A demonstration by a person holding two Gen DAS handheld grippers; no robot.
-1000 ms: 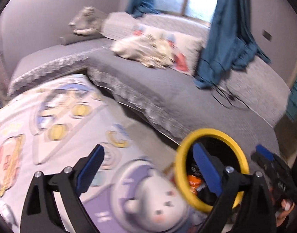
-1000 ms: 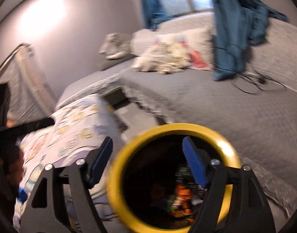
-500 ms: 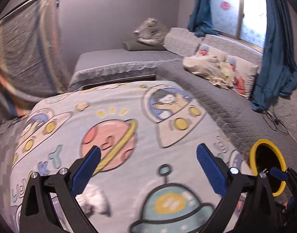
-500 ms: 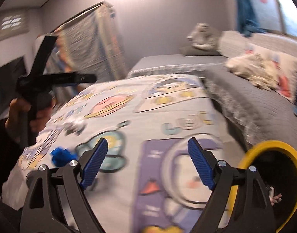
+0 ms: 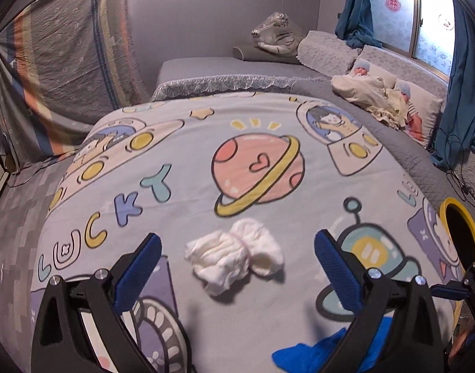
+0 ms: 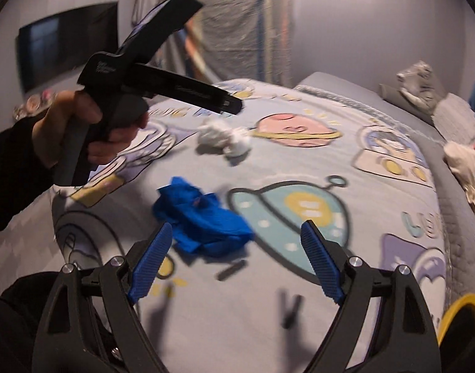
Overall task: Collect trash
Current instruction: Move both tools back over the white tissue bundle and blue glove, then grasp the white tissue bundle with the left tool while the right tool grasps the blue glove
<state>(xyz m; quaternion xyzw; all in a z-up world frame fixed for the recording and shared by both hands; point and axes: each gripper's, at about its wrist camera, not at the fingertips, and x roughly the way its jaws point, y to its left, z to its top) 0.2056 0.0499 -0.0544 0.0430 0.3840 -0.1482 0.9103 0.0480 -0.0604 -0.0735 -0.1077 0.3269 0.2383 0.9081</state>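
A white crumpled wad (image 5: pixel 234 256) lies on the cartoon space bedspread (image 5: pixel 181 161), just ahead of and between the fingers of my left gripper (image 5: pixel 237 247), which is open and holds nothing. A blue crumpled piece (image 6: pixel 203 217) lies on the bedspread (image 6: pixel 346 279) just beyond my right gripper (image 6: pixel 237 231), toward its left finger; that gripper is open and empty too. The blue piece (image 5: pixel 312 356) also shows at the bottom edge of the left wrist view. In the right wrist view a hand holds the left gripper (image 6: pixel 231 105) above the white wad (image 6: pixel 225 138). A yellow-rimmed black bin (image 5: pixel 461 227) stands at the bed's right edge.
A grey quilted couch (image 5: pixel 402 152) with pillows and a doll runs along the right, under a window with blue curtains (image 5: pixel 461 93). A patterned sheet (image 5: pixel 66 62) hangs at the left. A dark screen (image 6: pixel 66 46) is on the wall. The bin rim (image 6: pixel 461 310) shows bottom right.
Both views have swung from the couch and the bin over to the bedspread. The bin has slid from between the fingers to the right edge. The white wad and blue piece have come close.
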